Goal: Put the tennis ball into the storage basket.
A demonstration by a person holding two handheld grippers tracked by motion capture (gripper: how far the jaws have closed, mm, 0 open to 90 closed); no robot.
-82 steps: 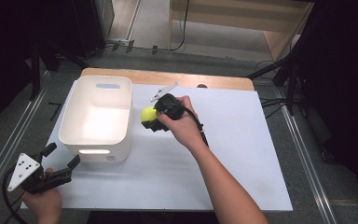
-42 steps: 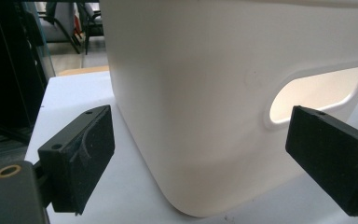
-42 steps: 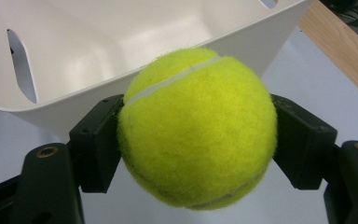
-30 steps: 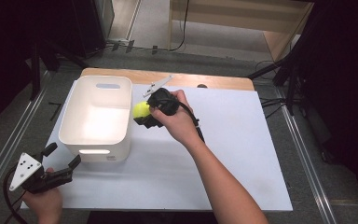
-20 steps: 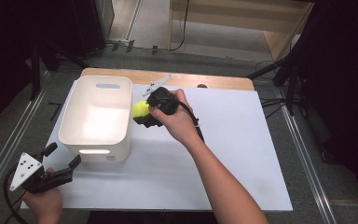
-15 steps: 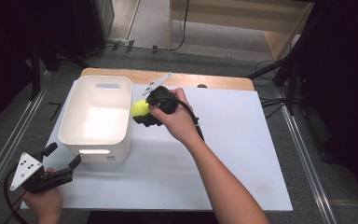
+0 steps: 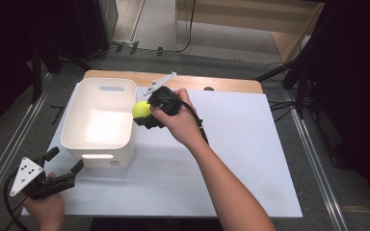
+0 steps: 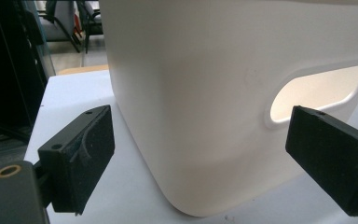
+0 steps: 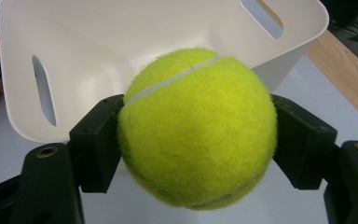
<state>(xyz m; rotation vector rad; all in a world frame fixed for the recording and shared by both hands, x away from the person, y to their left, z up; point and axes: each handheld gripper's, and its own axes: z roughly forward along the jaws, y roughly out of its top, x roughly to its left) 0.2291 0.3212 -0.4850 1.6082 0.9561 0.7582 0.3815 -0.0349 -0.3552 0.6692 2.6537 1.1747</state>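
Note:
A yellow tennis ball (image 7: pixel 141 109) (image 9: pixel 198 128) is clamped between the two black jaws of my right gripper (image 7: pixel 147 113) (image 9: pixel 196 140), held in the air at the right rim of the white bin (image 7: pixel 99 120) (image 9: pixel 98 56). The bin's inside looks empty. My left gripper (image 7: pixel 65 163) (image 8: pixel 200 158) rests open near the table's front left corner. Its jaws stand wide apart, pointing at the bin's near wall (image 8: pixel 205 93) with its handle slot.
A white board (image 7: pixel 231 159) covers the wooden table (image 7: pixel 221 84). A small grey plate (image 7: pixel 159 83) rides on top of the right gripper. Metal rails run along both sides of the table, and cables lie on the floor beyond it.
The right gripper has carried the ball left and slightly away from me, from beside the bin to its right rim. The left gripper has stayed put.

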